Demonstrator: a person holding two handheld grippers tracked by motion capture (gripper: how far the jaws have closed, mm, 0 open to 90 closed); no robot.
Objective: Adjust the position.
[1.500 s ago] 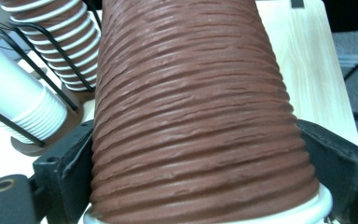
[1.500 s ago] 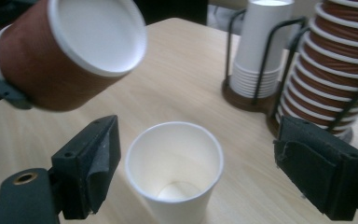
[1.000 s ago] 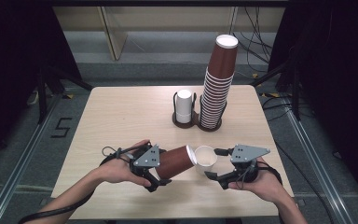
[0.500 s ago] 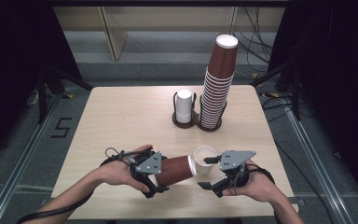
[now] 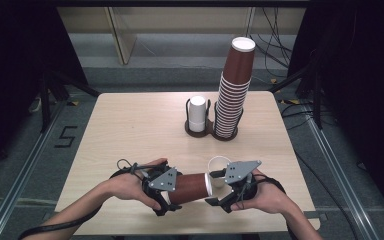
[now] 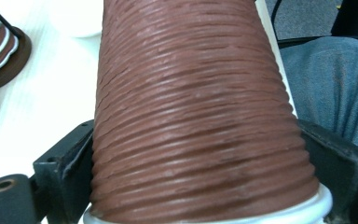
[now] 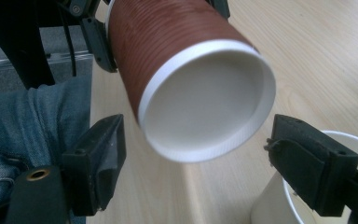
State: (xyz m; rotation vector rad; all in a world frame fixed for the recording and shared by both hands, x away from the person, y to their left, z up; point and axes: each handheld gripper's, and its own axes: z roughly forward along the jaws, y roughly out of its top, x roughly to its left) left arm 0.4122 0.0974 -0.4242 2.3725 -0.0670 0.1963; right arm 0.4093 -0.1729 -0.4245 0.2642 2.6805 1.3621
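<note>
A brown ribbed paper cup [image 5: 187,187] lies level above the table's near edge, and my left gripper [image 5: 167,196] is shut on it. In the left gripper view its wall [image 6: 200,116] sits between both jaws. Its white base [image 7: 205,102] faces my right gripper [image 7: 196,172], whose jaws stand open on either side of that end without touching it. In the high view the right gripper [image 5: 216,189] sits just right of the cup's base. A white cup [image 5: 219,167] stands upright on the table, close behind the right gripper.
A dark two-slot holder [image 5: 210,131] at the table's far middle carries an upturned white cup [image 5: 197,114] and a tall stack of brown cups [image 5: 232,95]. The person's knees in jeans [image 7: 23,121] are at the near table edge. The wooden tabletop [image 5: 130,130] is bare at left.
My right gripper has moved left and nearer to the person, from beside the white cup to around the brown cup's base. The left gripper and its cup have stayed put.
</note>
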